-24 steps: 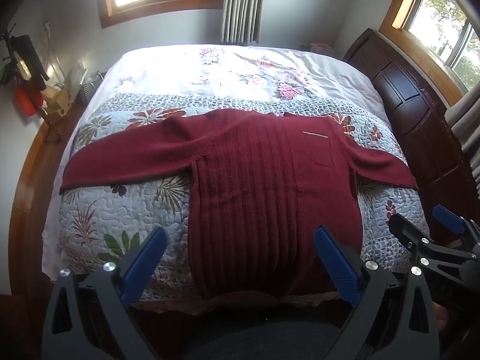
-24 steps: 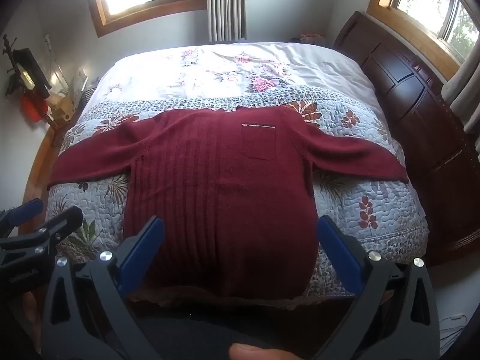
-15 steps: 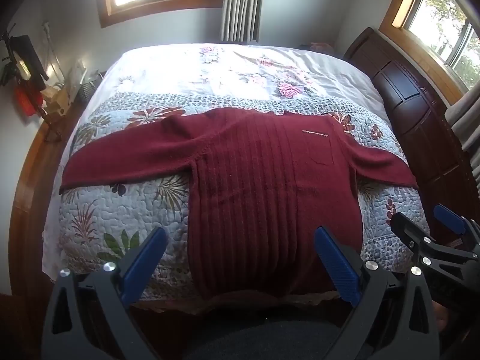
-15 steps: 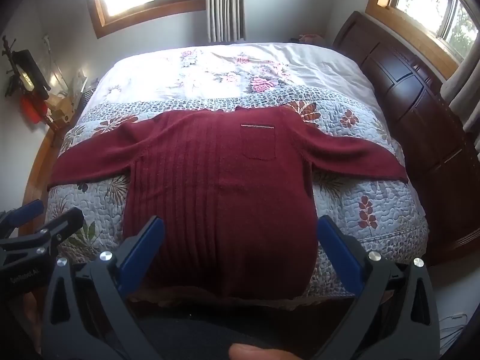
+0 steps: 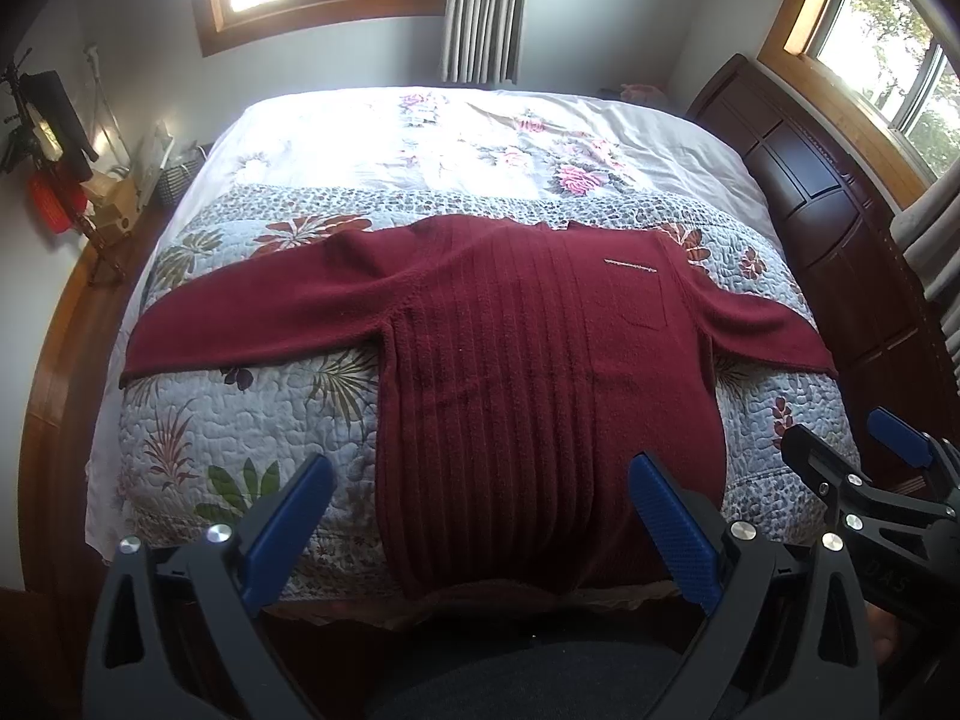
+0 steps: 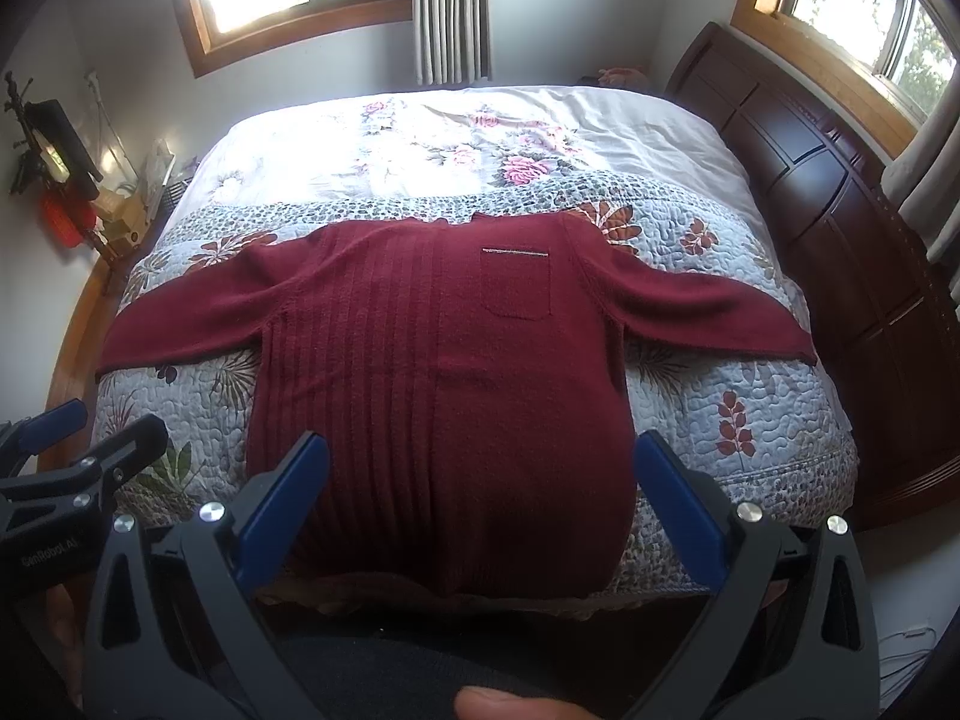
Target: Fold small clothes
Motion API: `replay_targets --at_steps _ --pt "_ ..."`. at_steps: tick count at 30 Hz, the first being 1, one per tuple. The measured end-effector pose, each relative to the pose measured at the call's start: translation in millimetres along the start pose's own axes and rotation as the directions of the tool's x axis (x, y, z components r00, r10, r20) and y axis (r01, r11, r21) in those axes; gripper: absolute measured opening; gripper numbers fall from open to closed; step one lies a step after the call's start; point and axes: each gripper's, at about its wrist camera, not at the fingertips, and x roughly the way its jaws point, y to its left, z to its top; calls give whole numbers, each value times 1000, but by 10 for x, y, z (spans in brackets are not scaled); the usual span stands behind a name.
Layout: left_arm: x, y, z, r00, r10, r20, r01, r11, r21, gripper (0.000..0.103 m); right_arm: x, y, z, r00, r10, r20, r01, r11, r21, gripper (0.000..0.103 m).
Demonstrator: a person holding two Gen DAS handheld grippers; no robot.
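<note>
- Right, the dark red sweater [image 5: 540,372] is lying flat and face-up on the bed's floral quilt [image 5: 240,420], both sleeves stretched out to the sides and the hem hanging over the near edge of the mattress.
- Its chest pocket [image 6: 516,285], with a pale trim line along the top, is showing clearly in the right wrist view, sitting right of the ribbed centre panel.
- Hovering short of the hem, the left gripper [image 5: 480,516] is spreading its blue-padded fingers [image 5: 288,528] wide apart, gripping nothing.
- Likewise the right gripper [image 6: 480,498] is hanging released over the near hem, jaws wide, nothing between them.
- Each camera is catching the other tool at its edge: the left wrist view is showing the right gripper low on its right side, and the right wrist view is showing the left gripper at lower left, with printed lettering on its body.
- Only the right wrist view is picking up a fingertip [image 6: 510,702] at the bottom edge.
- Behind the quilt, a white flowered sheet [image 5: 480,138] is covering the far half of the bed.
- Off to the right, a dark wooden headboard [image 6: 840,210] is running along the bed's side, under a window [image 6: 870,6].
- Striped curtains [image 5: 480,6] are hanging at the far wall.
</note>
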Motion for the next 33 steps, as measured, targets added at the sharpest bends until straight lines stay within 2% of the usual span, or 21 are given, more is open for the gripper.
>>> replay_targets --at_steps 33 --pt "-33 3 5 1000 2 6 -2 1000 1 99 -11 44 7 1000 -1 1 1 1000 -5 100"
